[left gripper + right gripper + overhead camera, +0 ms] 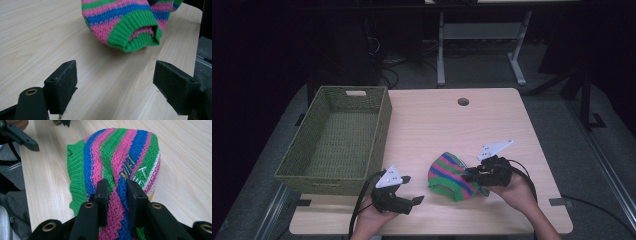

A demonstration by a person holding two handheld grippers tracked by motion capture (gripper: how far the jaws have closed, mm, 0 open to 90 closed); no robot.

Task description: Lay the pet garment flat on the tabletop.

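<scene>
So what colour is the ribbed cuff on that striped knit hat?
Green; the knit hat's ribbed cuff shows best in the left gripper view.

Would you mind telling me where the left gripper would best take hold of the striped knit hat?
Probably the green ribbed cuff: it is folded into a thick rolled edge facing the open left gripper. Come in low and level from that side. The right gripper already pinches the striped knit hat at its other end.
</scene>
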